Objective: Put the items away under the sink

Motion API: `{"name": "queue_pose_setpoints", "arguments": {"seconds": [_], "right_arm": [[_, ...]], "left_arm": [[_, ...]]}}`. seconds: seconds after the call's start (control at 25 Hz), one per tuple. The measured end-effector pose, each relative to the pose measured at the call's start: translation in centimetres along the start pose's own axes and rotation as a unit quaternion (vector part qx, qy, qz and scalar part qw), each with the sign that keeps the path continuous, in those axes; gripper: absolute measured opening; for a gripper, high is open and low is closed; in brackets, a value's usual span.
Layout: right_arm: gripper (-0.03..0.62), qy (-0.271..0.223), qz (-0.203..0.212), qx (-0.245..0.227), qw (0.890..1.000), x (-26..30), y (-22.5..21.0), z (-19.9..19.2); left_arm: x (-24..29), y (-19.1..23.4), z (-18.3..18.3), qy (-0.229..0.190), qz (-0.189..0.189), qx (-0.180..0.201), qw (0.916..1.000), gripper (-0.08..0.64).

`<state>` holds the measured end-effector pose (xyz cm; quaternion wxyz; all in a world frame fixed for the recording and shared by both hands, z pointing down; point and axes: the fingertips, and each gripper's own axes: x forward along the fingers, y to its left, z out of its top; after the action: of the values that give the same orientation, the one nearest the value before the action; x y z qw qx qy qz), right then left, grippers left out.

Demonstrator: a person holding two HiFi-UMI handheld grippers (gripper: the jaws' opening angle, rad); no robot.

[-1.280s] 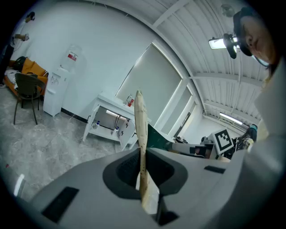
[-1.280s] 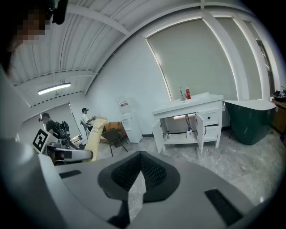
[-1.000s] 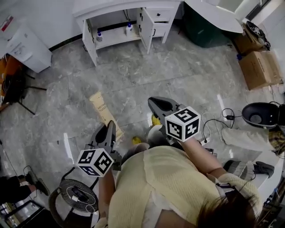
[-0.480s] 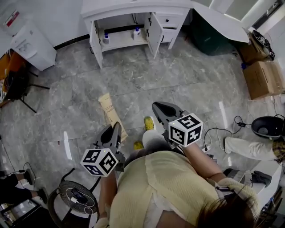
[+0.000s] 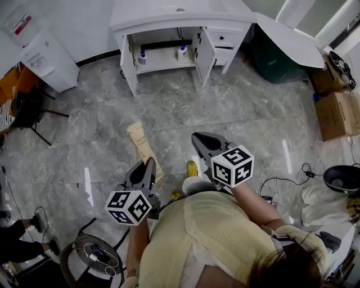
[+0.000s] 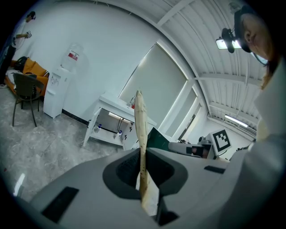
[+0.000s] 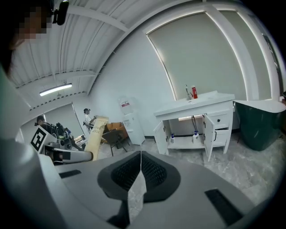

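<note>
Kraft-paper packet (image 5: 141,147), long, flat and tan with dark print, sits pinched edge-on in the left tongs (image 5: 147,166), jutting out toward 11 o'clock over the glossy grey marble floor (image 5: 236,107). In the left gripper view, ribbed pads clamp its lower end and it rises thin as a blade. Right tongs (image 5: 197,138) are pressed together, nothing between them. At 12 o'clock stands the white sink cabinet (image 5: 169,16), doors swung wide, with two white bottles (image 5: 142,56) on its shelf.
</note>
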<state>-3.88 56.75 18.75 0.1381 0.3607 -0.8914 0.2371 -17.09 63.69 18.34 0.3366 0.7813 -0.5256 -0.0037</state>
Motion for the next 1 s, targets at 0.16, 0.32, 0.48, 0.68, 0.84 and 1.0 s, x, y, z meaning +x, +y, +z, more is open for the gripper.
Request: {"name": "queue_pose_setpoints", "arguments": {"seconds": [0.16, 0.32, 0.48, 0.68, 0.84, 1.0], "right_arm": [[0.028, -0.008, 0.025, -0.008, 1.000, 0.9, -1.2, 1.8], [0.028, -0.010, 0.040, -0.010, 0.999, 1.5, -2.8, 2.6], [0.028, -0.013, 0.054, -0.008, 0.998, 2.1, -4.9, 3.7], [0.028, -0.018, 0.085, -0.005, 0.996, 2.6, -6.8, 4.8], [0.028, -0.018, 0.090, -0.004, 0.996, 3.1, -9.0, 5.9], [0.028, -0.016, 0.093, 0.005, 0.996, 3.5, -10.0, 5.9]], "left_arm": [[2.3, -0.1, 1.4, -0.004, 0.005, 0.000, 1.0000, 0.057], [4.5, -0.6, 2.1, -0.007, 0.008, -0.002, 0.9999, 0.057], [6.3, -1.1, 3.0, -0.014, 0.018, 0.002, 0.9997, 0.057], [8.5, -1.3, 3.8, -0.018, 0.037, 0.004, 0.9991, 0.057], [10.4, -1.8, 5.4, -0.028, 0.045, 0.006, 0.9986, 0.057], [11.0, -1.8, 5.6, -0.026, 0.051, 0.000, 0.9983, 0.057]]}}
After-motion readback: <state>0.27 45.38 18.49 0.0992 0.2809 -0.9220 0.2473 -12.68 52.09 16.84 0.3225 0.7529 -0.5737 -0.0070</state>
